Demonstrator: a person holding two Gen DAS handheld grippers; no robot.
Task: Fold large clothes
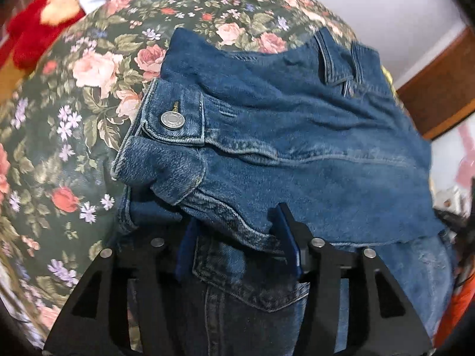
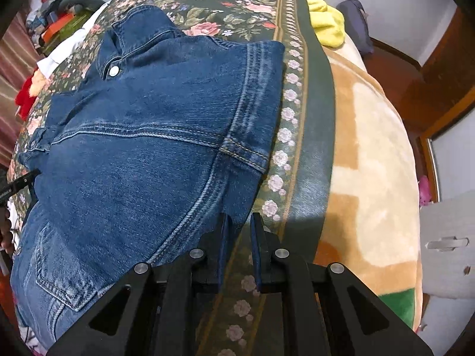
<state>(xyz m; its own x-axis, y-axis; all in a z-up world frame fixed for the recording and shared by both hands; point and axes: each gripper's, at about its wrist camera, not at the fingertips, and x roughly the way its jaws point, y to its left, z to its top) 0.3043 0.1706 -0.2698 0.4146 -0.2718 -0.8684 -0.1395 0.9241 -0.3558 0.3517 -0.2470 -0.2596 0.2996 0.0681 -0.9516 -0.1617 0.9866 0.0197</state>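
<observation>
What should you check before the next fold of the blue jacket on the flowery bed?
1. Denim jacket lies on the floral bedspread, not hanging off the edge: ok.
2. Left tool has denim between its pads: ok; whether they press on it: cannot tell.
3. Right tool at the jacket's corner, nearly closed: ok; whether it pinches any cloth: cannot tell.
4. Top layer flat: not ok, the cuff with the metal button is bunched.
5. Room beside the jacket for folding: ok, the bedspread is bare there.
</observation>
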